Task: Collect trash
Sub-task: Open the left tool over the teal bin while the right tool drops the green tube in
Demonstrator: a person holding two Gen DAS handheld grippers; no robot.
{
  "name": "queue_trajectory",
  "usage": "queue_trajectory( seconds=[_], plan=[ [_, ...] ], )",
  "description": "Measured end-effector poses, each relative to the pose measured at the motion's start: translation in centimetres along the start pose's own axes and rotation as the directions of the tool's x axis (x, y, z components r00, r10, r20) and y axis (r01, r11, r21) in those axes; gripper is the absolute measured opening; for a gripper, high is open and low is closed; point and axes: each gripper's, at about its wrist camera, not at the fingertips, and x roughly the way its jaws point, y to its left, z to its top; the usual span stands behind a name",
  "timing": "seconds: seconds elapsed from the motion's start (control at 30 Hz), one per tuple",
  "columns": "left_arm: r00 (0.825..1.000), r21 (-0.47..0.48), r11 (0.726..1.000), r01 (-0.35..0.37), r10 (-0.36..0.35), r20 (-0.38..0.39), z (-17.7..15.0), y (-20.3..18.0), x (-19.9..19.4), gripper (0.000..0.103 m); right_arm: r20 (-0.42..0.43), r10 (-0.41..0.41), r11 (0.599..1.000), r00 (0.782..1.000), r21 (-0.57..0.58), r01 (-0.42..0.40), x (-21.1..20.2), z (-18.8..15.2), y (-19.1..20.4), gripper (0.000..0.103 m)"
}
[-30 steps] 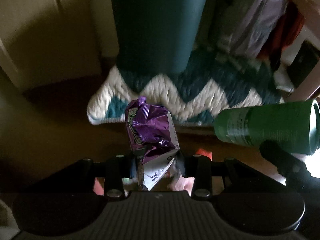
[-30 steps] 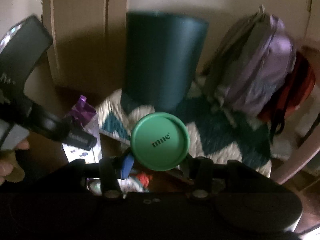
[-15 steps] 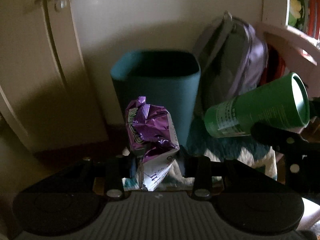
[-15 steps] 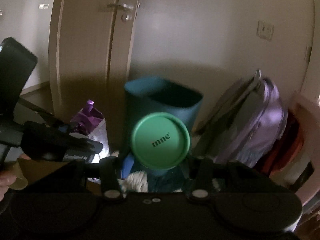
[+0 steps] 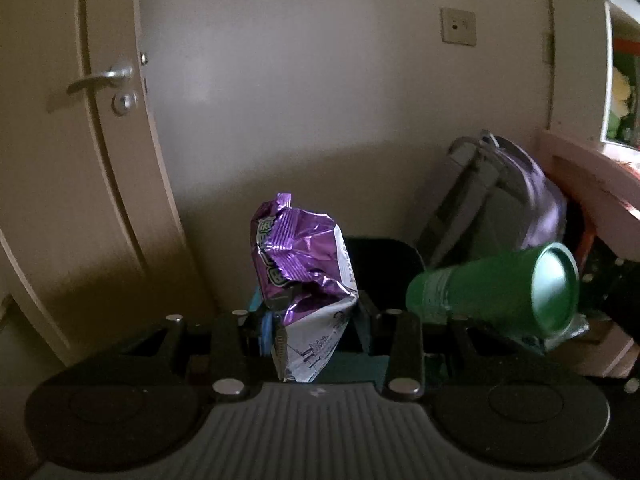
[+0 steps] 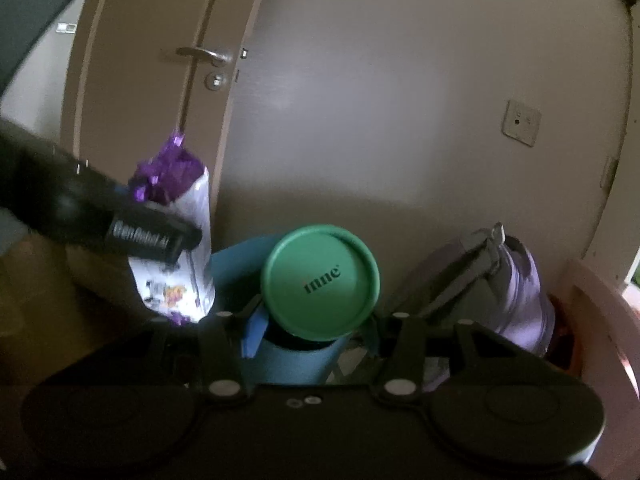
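Observation:
My left gripper [image 5: 312, 320] is shut on a crumpled purple and silver snack wrapper [image 5: 302, 268], which stands up between its pads. The same wrapper [image 6: 176, 240] shows at the left of the right wrist view, clamped by the left gripper's black finger [image 6: 152, 236]. My right gripper [image 6: 312, 320] is shut on a green cup [image 6: 320, 282], its round base facing the camera. That cup [image 5: 496, 294] lies sideways at the right of the left wrist view. A teal trash bin [image 6: 296, 360] stands on the floor just below and behind both held items, its dark opening [image 5: 380, 264] partly hidden.
A grey and lilac backpack [image 5: 500, 200] leans against the wall right of the bin. A pink shelf unit [image 5: 592, 176] stands at the far right. A beige door with a metal handle [image 5: 100, 80] is on the left. A wall socket [image 5: 458, 26] sits higher up.
Both grippers have risen with their loads. The views tipped from the zigzag rug and the bin's side up to the wall and door, and the bin has dropped low in both views.

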Motion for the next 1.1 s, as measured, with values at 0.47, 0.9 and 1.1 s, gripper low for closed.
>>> queue_trajectory(
  seconds=[0.47, 0.9, 1.1],
  plan=[
    [0.994, -0.021, 0.999, 0.046, -0.047, -0.097, 3.1, 0.0, 13.3, 0.039, -0.179, 0.064, 0.997, 0.982, 0.054, -0.055, 13.5, -0.5, -0.7, 0.047],
    [0.958, -0.065, 0.997, 0.04, -0.057, -0.28, -1.0, 1.9, 22.8, 0.039, -0.28, 0.142, 0.989, 0.949, 0.014, -0.144, 20.1, -2.0, -0.1, 0.042],
    [0.948, -0.015, 1.0, 0.023, -0.027, -0.318, -2.8, 1.7, 24.0, 0.039, -0.303, 0.158, 0.986, 0.94, 0.003, -0.164, 20.8, -1.8, 0.1, 0.046]
  ],
)
